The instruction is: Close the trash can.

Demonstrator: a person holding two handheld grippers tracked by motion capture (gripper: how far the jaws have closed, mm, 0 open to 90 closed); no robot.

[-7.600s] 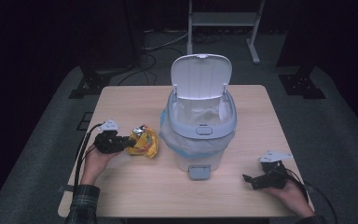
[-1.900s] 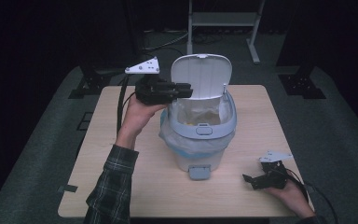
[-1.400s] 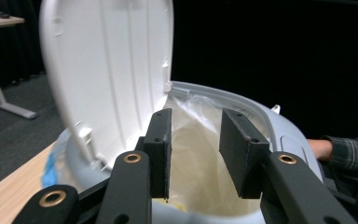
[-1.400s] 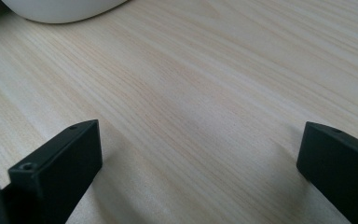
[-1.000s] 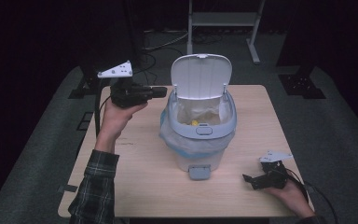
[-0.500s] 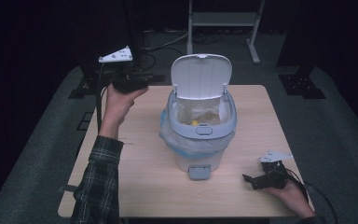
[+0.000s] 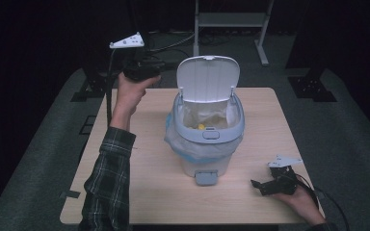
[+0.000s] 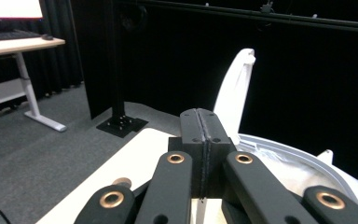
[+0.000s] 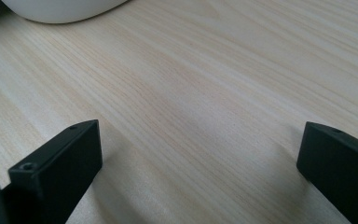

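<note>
Since the earlier frames, the left gripper has moved away from the open bin toward the far left corner of the tabletop, and it now sits a little higher. The yellow item that lay near the left edge of the tabletop is now inside the bin, on the white liner bag.

No brand, label or writing can be read on the bin, on the grippers or on the tabletop.

The left hand is raised on a lifted forearm in a plaid sleeve, and it holds its gripper level above the far left corner, beside the upright lid. In the left gripper view its jaws are pressed fully together with nothing between them, and the lid stands just behind them.

The right hand rests near the near right corner of the tabletop, with the right gripper lying low on the wood and pointing toward the bin. In the right gripper view its jaws stand wide apart, and bare wood is between them.

The bin stands in the middle of the tabletop, with its grey pedal facing the near edge.
</note>
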